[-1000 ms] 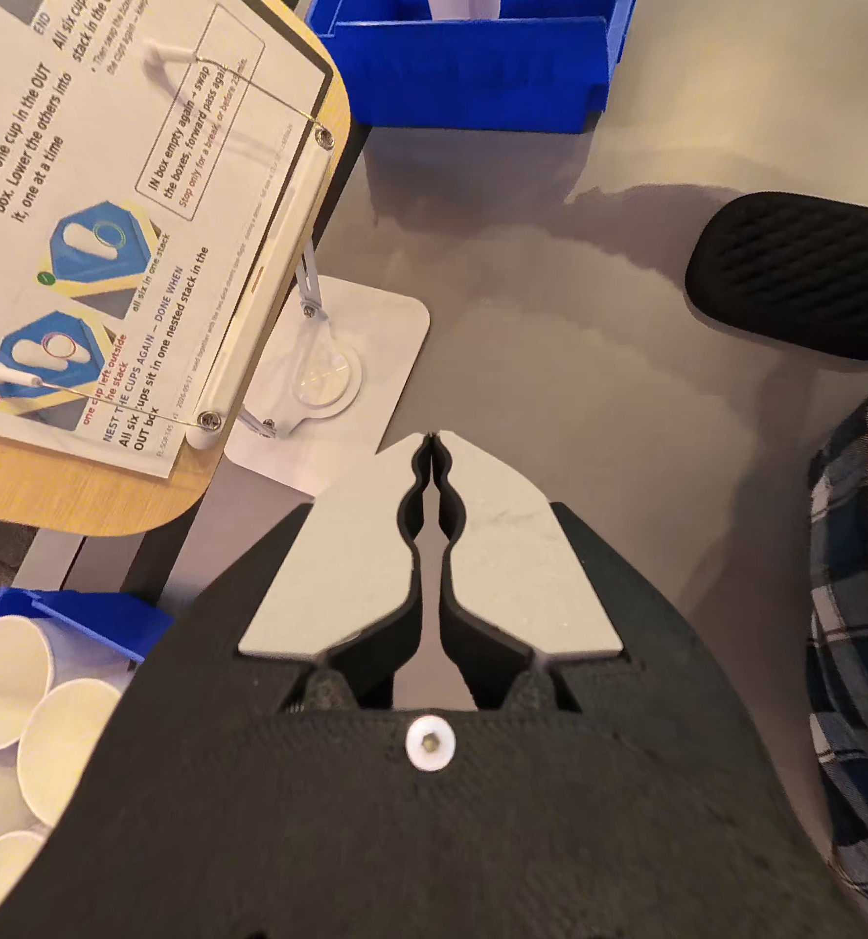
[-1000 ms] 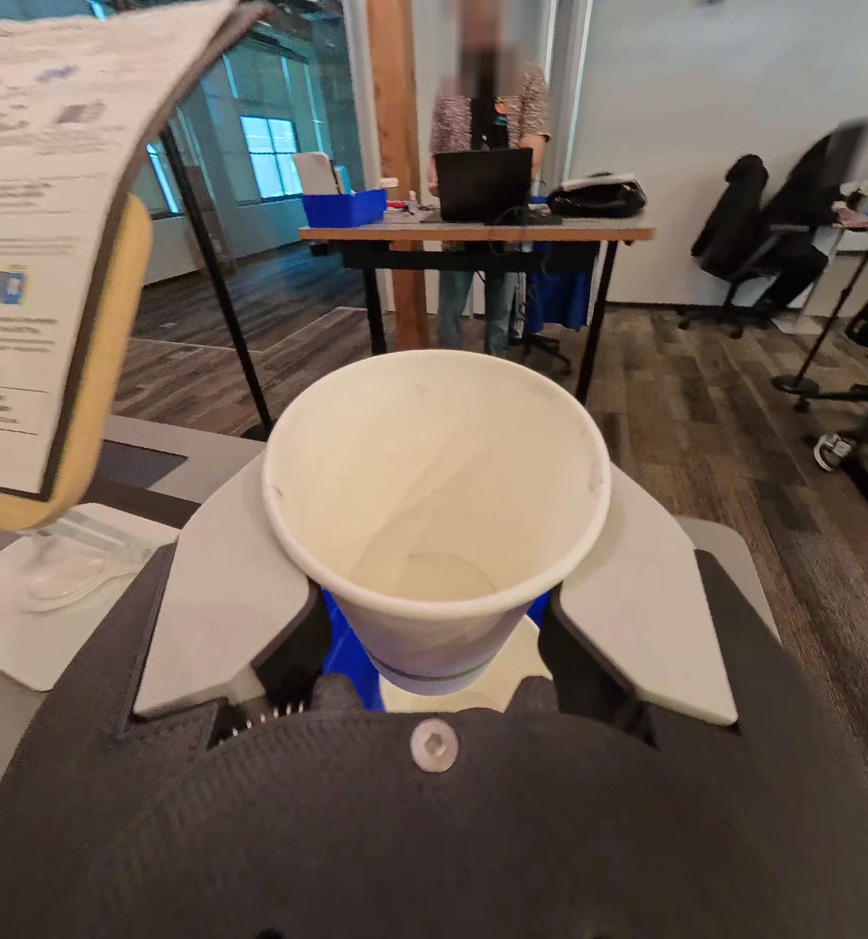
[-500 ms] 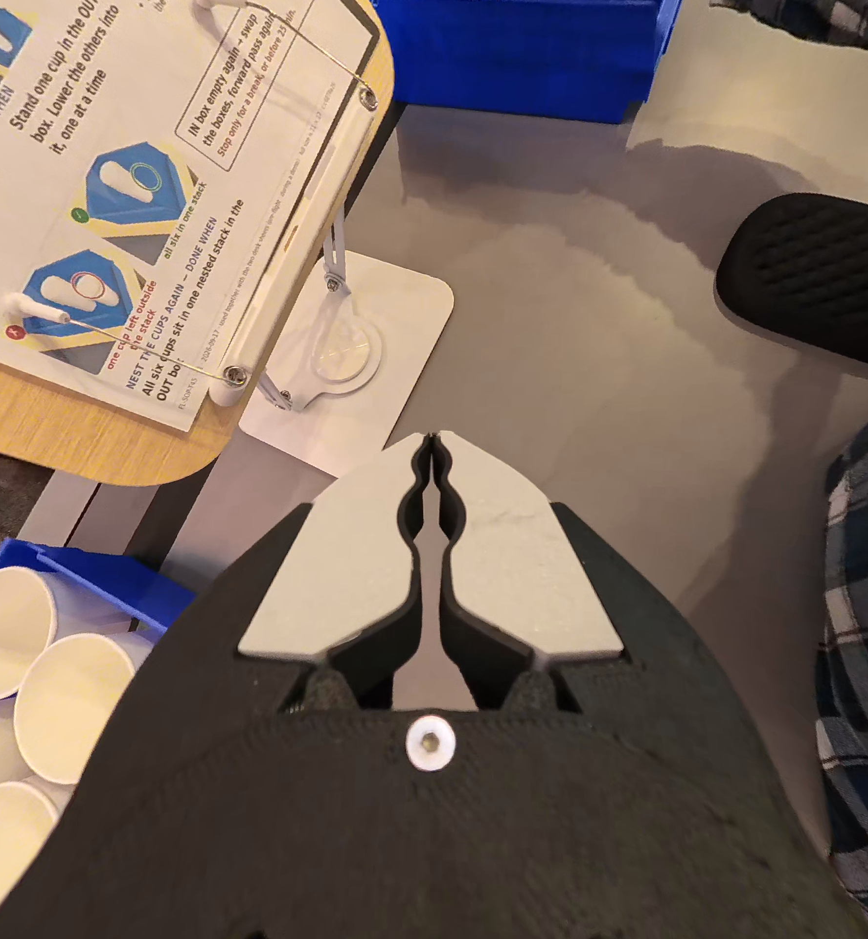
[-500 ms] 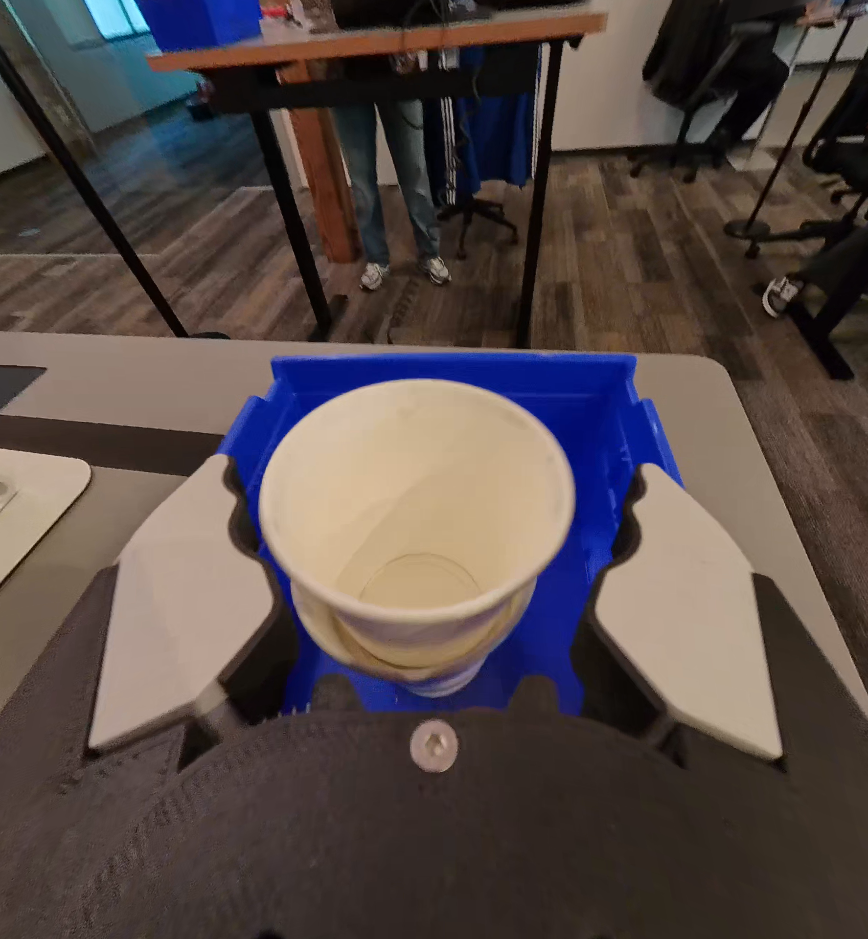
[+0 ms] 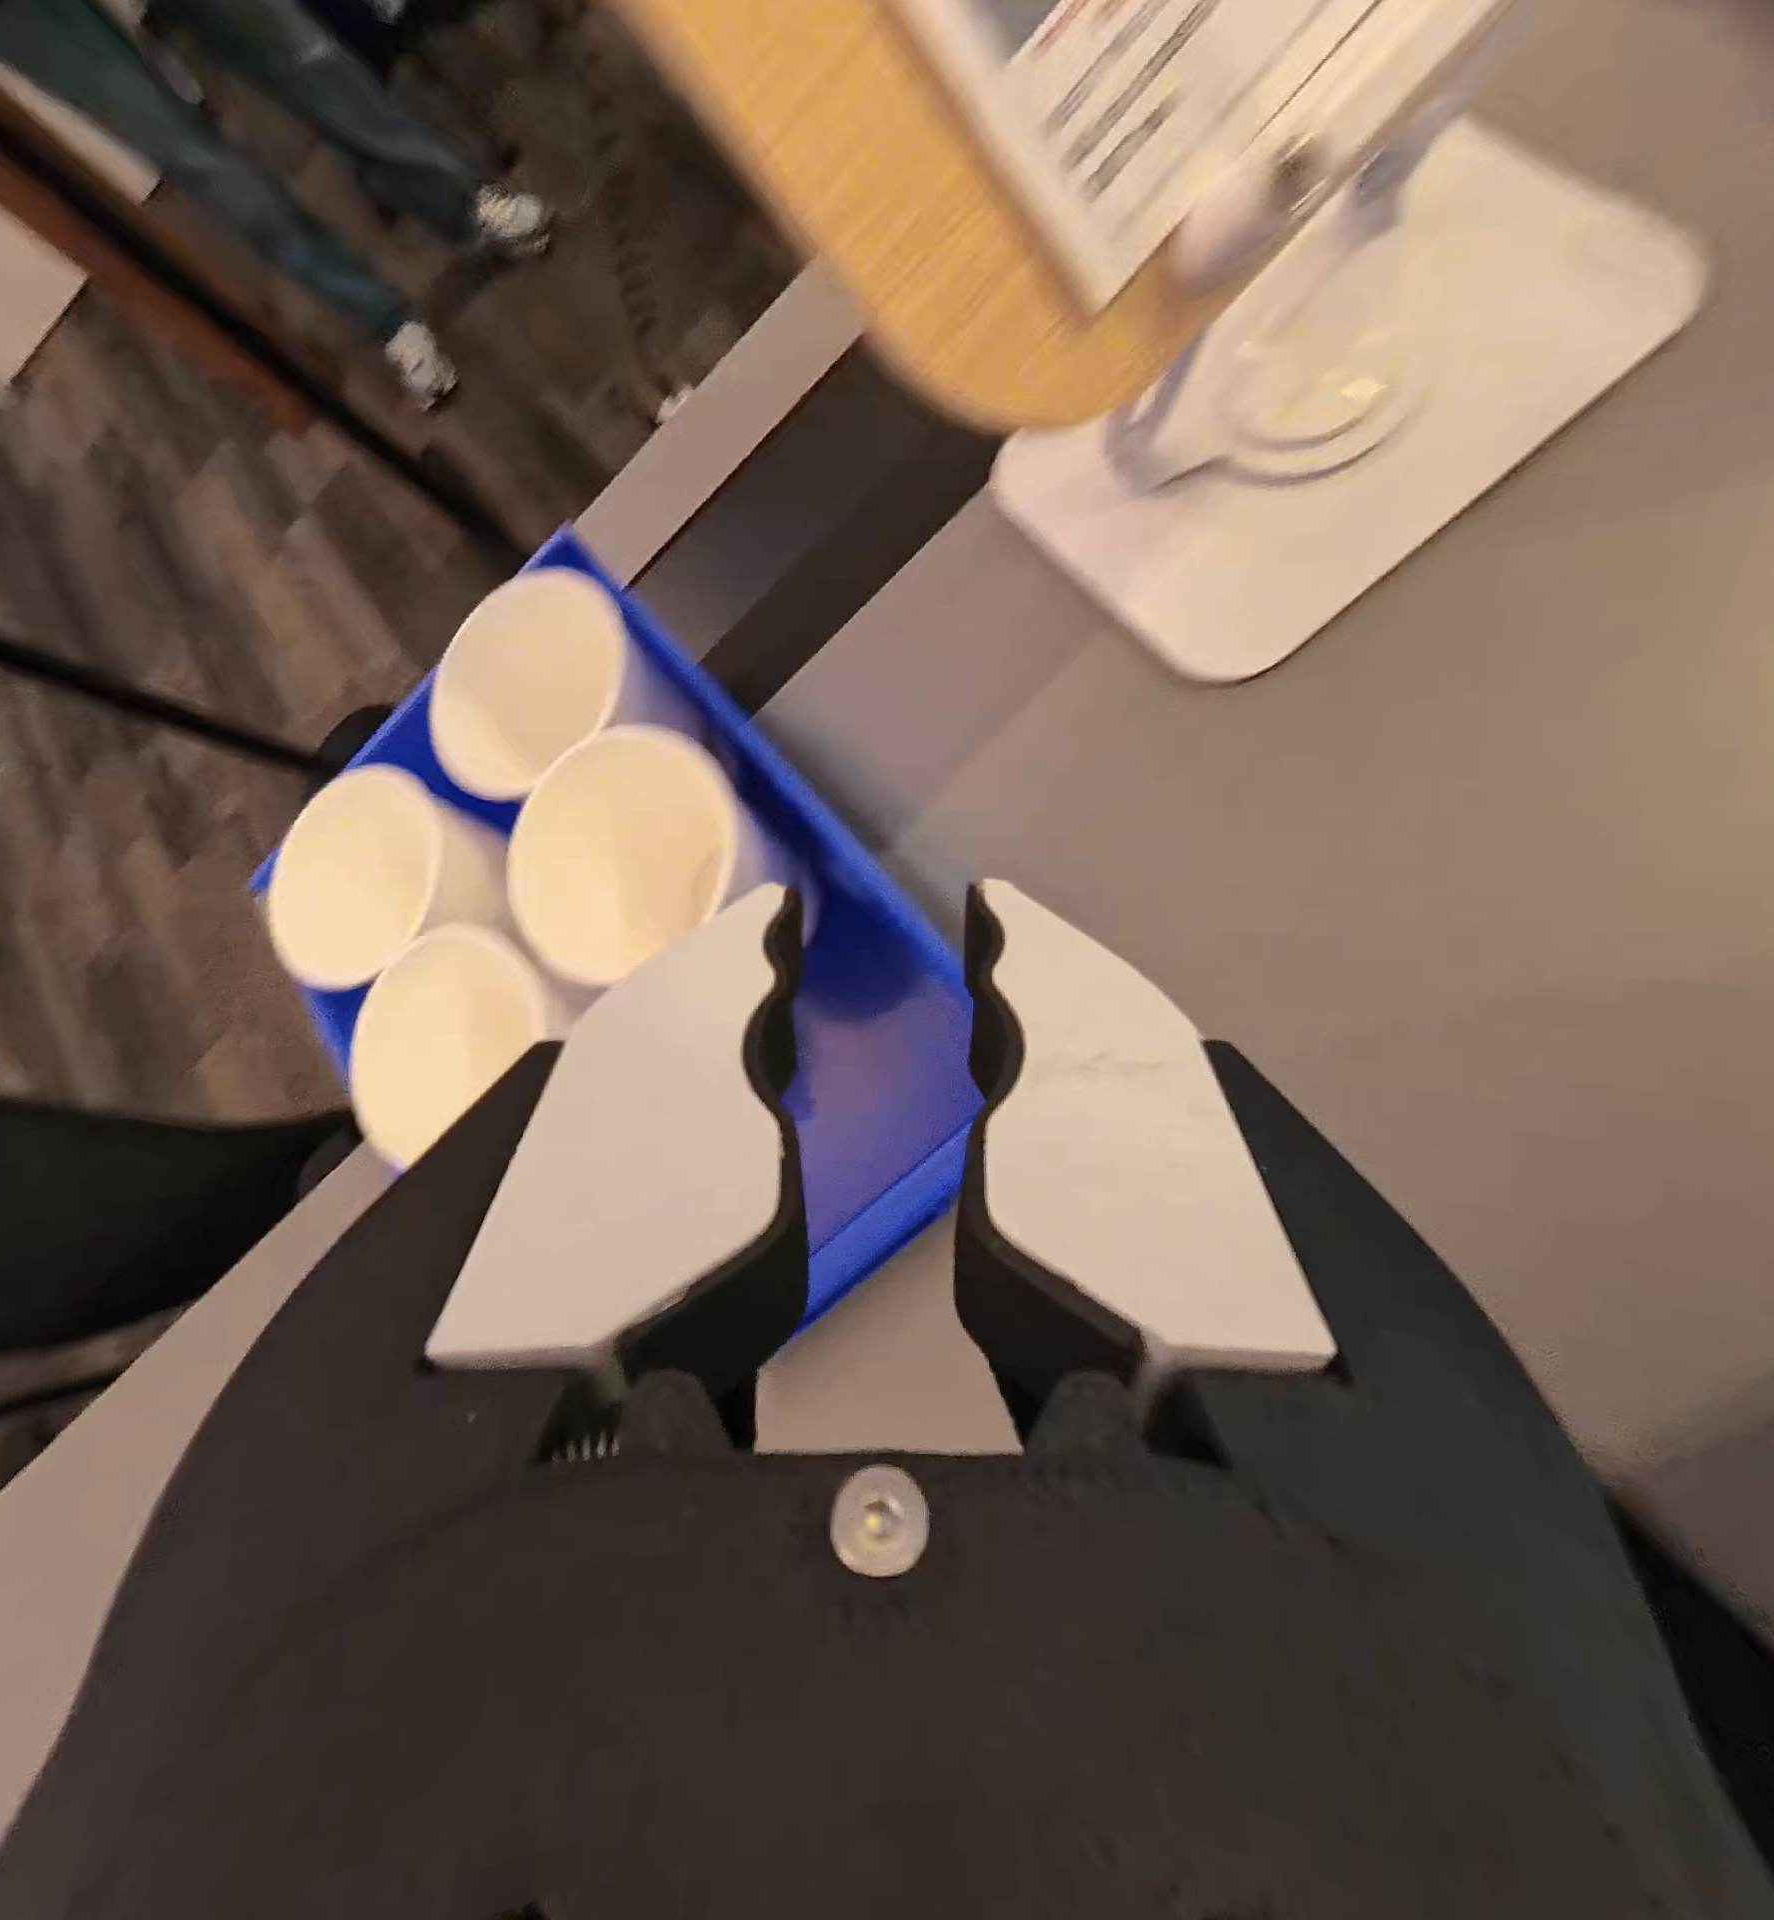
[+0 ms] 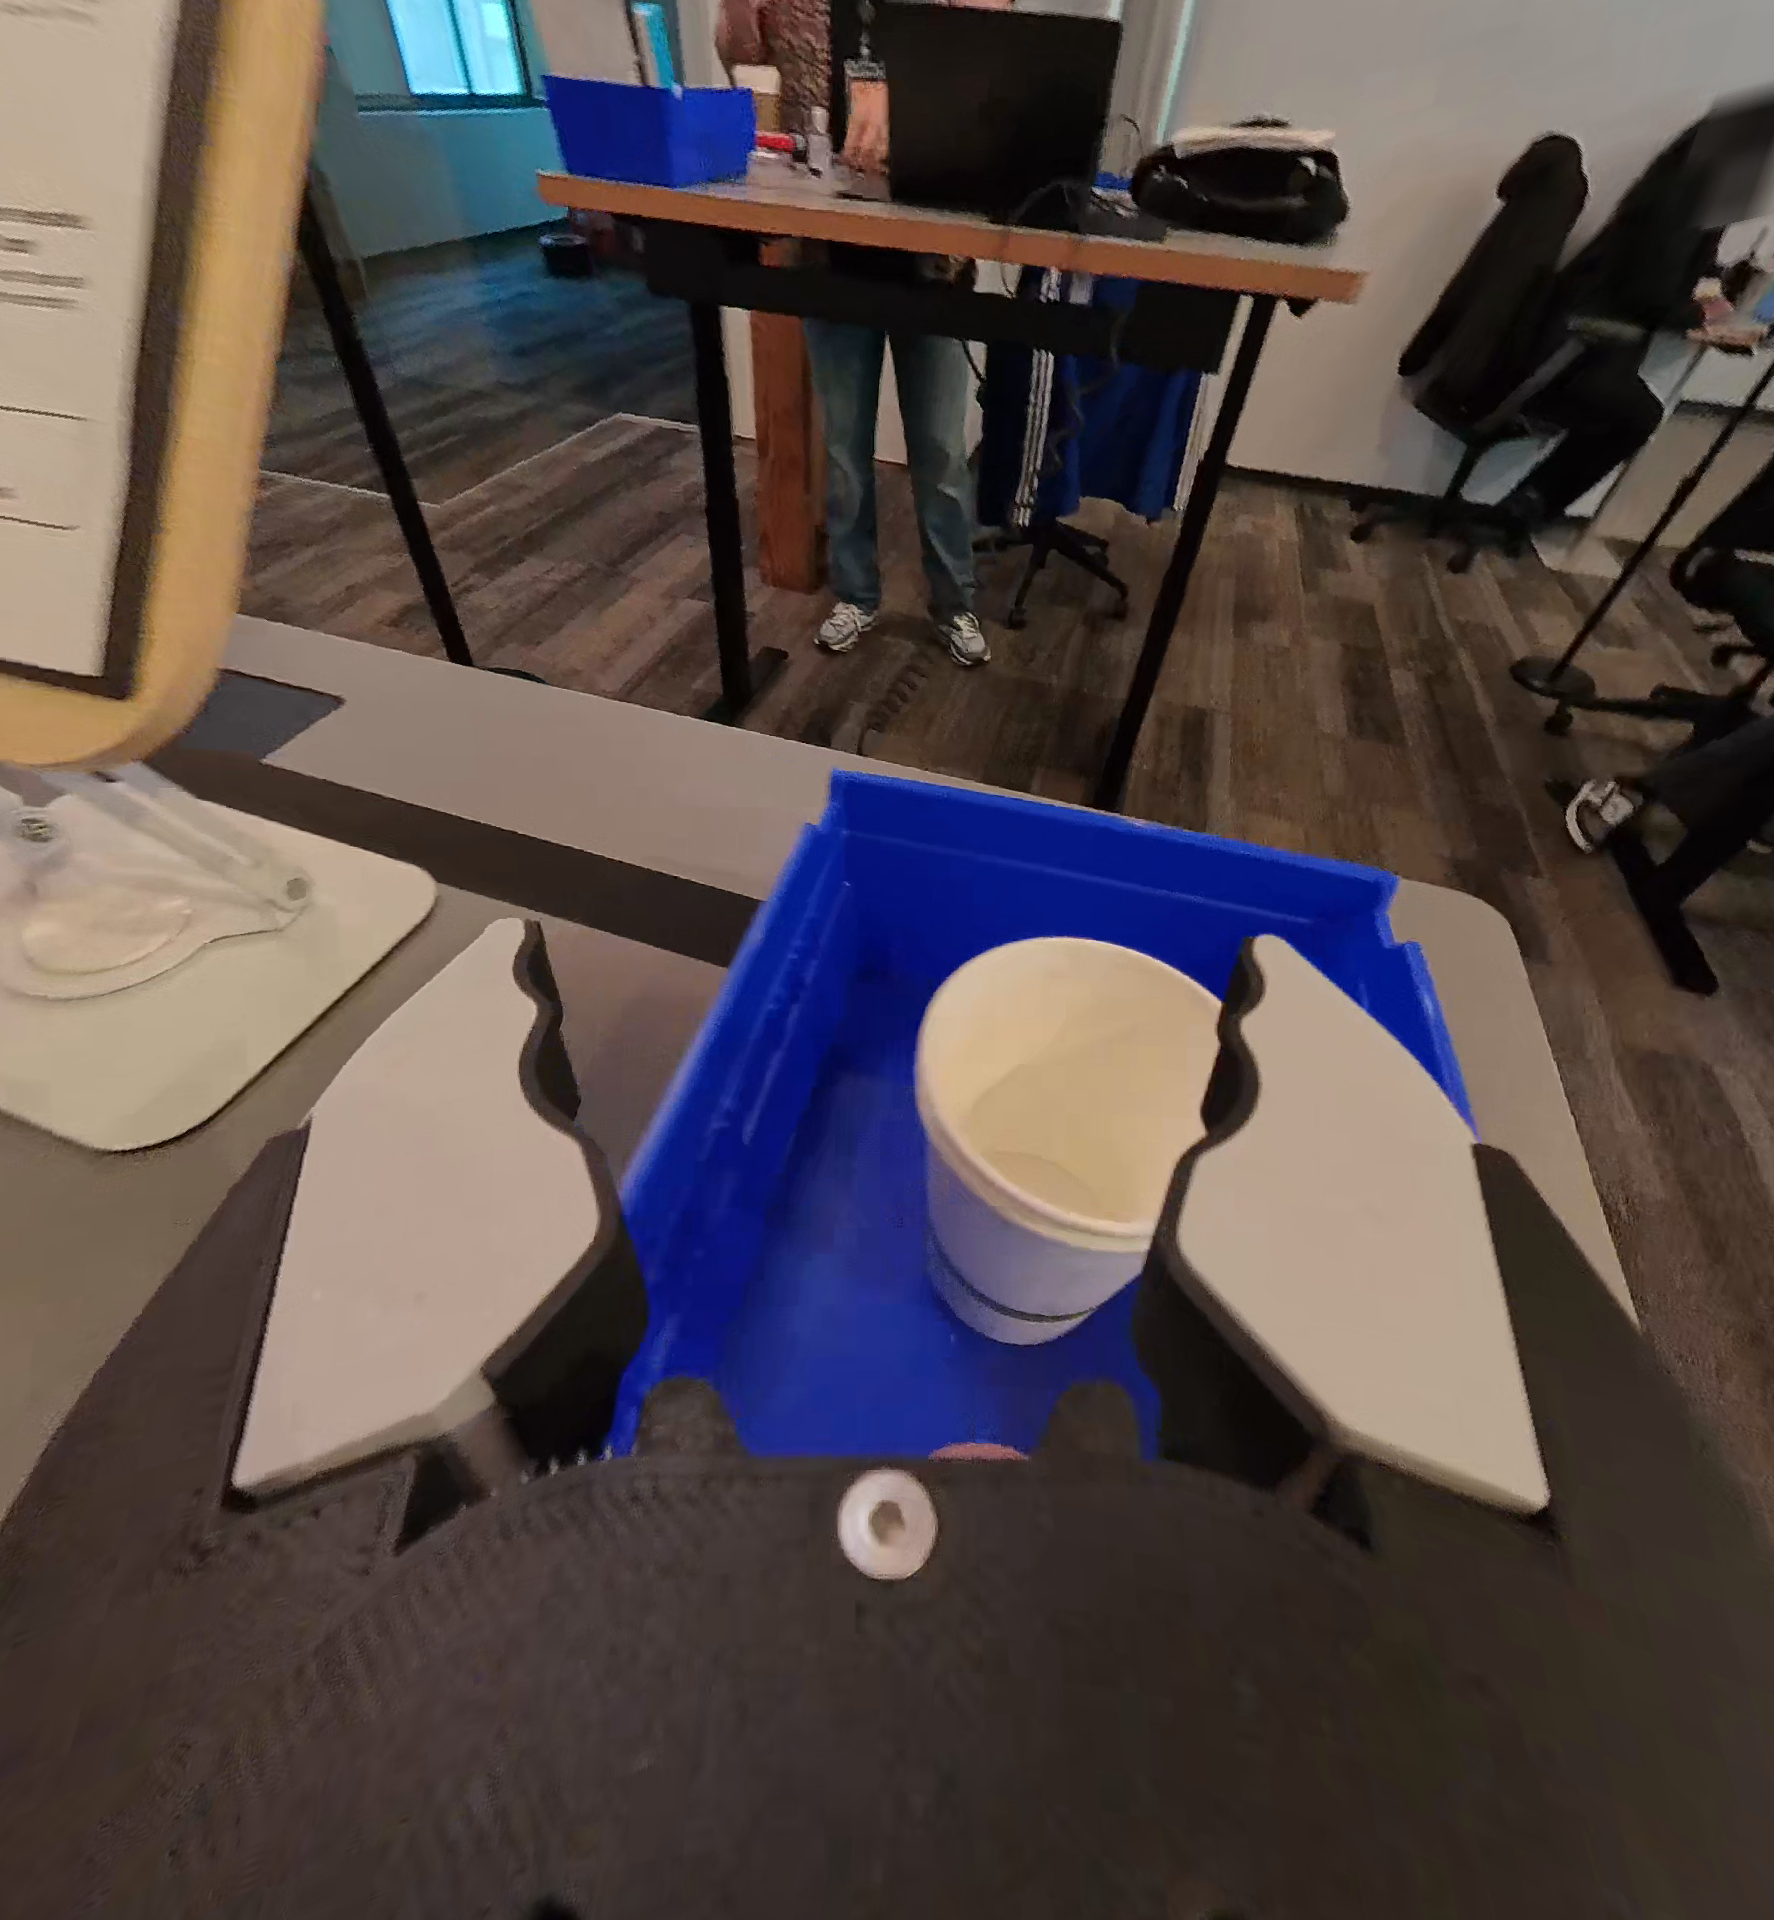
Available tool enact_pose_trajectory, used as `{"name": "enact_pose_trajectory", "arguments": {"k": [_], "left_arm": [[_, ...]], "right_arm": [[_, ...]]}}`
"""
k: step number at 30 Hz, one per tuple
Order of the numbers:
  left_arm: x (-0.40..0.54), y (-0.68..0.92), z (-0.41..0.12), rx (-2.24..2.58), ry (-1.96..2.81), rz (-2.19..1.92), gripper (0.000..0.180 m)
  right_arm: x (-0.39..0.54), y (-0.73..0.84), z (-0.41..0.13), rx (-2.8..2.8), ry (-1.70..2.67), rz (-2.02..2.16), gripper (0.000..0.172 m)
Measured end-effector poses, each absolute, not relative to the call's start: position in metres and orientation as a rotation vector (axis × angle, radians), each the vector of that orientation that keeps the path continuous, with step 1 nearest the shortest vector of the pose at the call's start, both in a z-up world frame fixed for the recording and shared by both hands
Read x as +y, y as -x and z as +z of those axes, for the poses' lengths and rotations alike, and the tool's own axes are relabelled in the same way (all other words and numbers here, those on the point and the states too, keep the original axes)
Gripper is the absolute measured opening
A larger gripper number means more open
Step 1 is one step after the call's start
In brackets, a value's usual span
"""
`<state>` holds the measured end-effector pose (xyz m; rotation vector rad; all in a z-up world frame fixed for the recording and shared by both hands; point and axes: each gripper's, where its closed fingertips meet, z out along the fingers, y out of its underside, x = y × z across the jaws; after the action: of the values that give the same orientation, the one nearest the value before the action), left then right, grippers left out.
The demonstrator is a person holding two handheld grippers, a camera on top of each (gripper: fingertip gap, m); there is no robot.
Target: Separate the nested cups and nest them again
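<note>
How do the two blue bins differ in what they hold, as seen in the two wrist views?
The blue bin in the left wrist view holds four separate white cups, standing side by side; the blue bin in the right wrist view holds one nested stack of cups, so most of its floor is bare. The first bin is blurred; the second is sharp. Both are blue, open-topped, on the grey table, with cups upright.

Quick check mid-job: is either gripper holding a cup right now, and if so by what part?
Neither. The right gripper is open above the nested cups in their blue bin; the left gripper is open and bare.
</note>
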<state>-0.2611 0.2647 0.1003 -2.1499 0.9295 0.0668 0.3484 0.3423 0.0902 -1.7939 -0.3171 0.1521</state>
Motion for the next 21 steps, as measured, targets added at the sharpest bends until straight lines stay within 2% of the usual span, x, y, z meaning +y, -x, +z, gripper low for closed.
{"name": "enact_pose_trajectory", "arguments": {"k": [1,4,14,18,21], "left_arm": [[0.269,0.278,0.096,0.911,2.178,0.11,0.031],[0.282,0.323,0.078,0.868,2.249,0.218,0.033],[0.333,0.404,0.016,0.956,2.37,0.437,0.04],[0.342,0.411,-0.001,1.059,2.403,0.457,0.032],[0.345,0.414,-0.011,1.119,2.427,0.47,0.019]], "right_arm": [[0.336,-0.339,0.095,-0.339,1.775,0.157,0.119],[0.321,-0.311,0.106,-0.404,1.737,0.19,0.108],[0.301,-0.242,0.114,-0.553,1.716,0.268,0.105],[0.296,-0.227,0.112,-0.593,1.717,0.277,0.104],[0.295,-0.223,0.11,-0.595,1.718,0.295,0.103]]}}
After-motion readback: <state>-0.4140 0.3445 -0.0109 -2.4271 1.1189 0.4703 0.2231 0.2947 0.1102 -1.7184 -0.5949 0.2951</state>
